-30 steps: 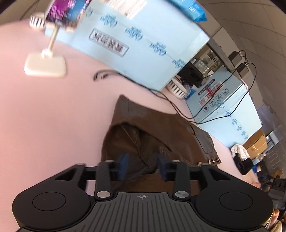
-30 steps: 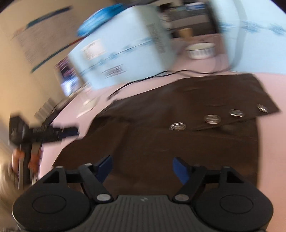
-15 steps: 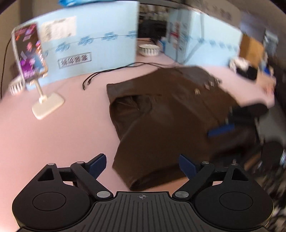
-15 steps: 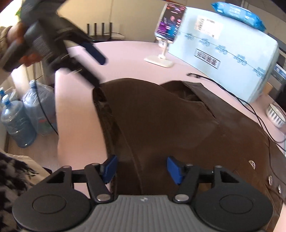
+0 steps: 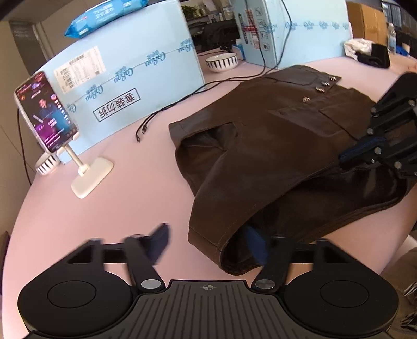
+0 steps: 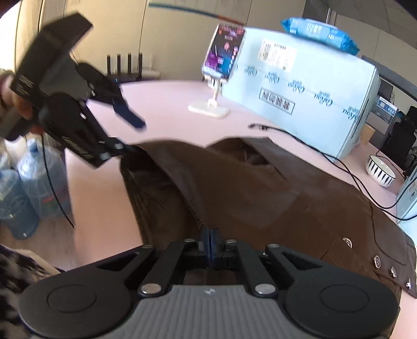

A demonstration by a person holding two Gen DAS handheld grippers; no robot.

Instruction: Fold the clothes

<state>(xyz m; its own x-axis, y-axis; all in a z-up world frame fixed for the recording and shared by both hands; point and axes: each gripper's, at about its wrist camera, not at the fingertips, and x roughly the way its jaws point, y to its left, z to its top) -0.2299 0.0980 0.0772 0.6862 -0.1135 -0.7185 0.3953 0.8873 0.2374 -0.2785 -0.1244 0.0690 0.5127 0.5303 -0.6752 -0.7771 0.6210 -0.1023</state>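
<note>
Jacket [image 5: 273, 135], brown and leather-like with metal snap buttons [image 6: 376, 260], lies spread on the pink table [image 5: 104, 208], partly folded over itself. Right tongs [image 6: 209, 243] are pressed together, pinching the jacket's near edge; in the left wrist view they clamp its right side. Left tongs [image 5: 208, 242] are spread wide at the jacket's near corner, one blue fingertip [image 5: 159, 240] over bare table, the other seemingly tucked into the fabric's open fold, though blur makes that unsure. Beyond the jacket, a black cable [image 5: 182, 104] runs across the table. Farther back stand a phone on a white stand [image 5: 47, 112], a light blue box [image 5: 135, 67] topped by a blue wipes pack [image 5: 104, 13], and a striped bowl [image 5: 221, 61].
</note>
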